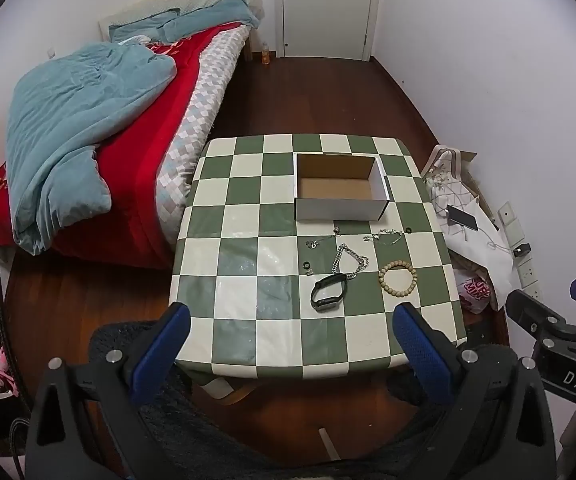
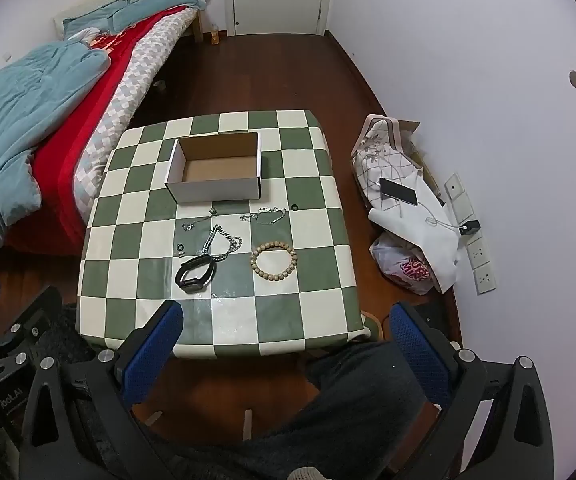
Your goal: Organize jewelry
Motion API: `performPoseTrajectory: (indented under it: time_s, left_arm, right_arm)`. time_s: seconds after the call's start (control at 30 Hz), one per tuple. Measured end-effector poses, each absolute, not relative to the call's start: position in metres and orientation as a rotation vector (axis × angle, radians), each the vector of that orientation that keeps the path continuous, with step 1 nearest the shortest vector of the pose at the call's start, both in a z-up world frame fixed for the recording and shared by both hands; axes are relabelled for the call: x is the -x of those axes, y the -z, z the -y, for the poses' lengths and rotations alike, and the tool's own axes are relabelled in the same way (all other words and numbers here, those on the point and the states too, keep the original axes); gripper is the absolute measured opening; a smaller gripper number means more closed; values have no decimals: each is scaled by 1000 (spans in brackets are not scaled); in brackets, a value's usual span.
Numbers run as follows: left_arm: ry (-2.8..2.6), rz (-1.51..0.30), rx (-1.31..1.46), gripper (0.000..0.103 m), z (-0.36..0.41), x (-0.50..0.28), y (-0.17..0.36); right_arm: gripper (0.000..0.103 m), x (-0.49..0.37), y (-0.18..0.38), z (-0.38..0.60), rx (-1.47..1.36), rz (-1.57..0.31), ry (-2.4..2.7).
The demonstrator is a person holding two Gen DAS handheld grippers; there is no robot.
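Observation:
On the green-and-white checkered table (image 1: 239, 280) (image 2: 127, 312) stands an empty open cardboard box (image 1: 340, 204) (image 2: 215, 190). In front of it lie a black wristband (image 1: 329, 292) (image 2: 195, 273), a thick silver chain (image 1: 350, 262) (image 2: 223, 244), a wooden bead bracelet (image 1: 398, 278) (image 2: 273, 261), a thin silver chain (image 1: 384, 237) (image 2: 265, 215) and small rings (image 1: 311, 245) (image 2: 187, 226). My left gripper (image 1: 292, 340) hangs open above the table's near edge, nothing between its blue pads. My right gripper (image 2: 283, 340) is likewise open and holds nothing.
A bed with a teal blanket (image 1: 75, 128) (image 2: 15, 120) and red cover stands left of the table. Bags, a phone (image 1: 463, 218) (image 2: 399, 192) and a cable lie on the floor at the right by wall sockets. A person's dark trouser leg (image 2: 360, 400) shows below.

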State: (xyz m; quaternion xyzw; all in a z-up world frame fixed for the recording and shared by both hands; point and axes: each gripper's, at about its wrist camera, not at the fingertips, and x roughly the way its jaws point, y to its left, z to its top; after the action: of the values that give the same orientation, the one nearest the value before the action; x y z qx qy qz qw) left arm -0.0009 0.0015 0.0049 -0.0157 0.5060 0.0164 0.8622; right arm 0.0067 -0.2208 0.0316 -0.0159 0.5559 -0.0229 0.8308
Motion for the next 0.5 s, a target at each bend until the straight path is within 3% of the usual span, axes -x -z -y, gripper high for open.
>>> performPoseTrajectory:
  time_s: [0.5]
  left_arm:
    - [-38,-1051,23,103,1,1,-10]
  right_arm:
    - [103,-6,-38,221,44,-1172,43]
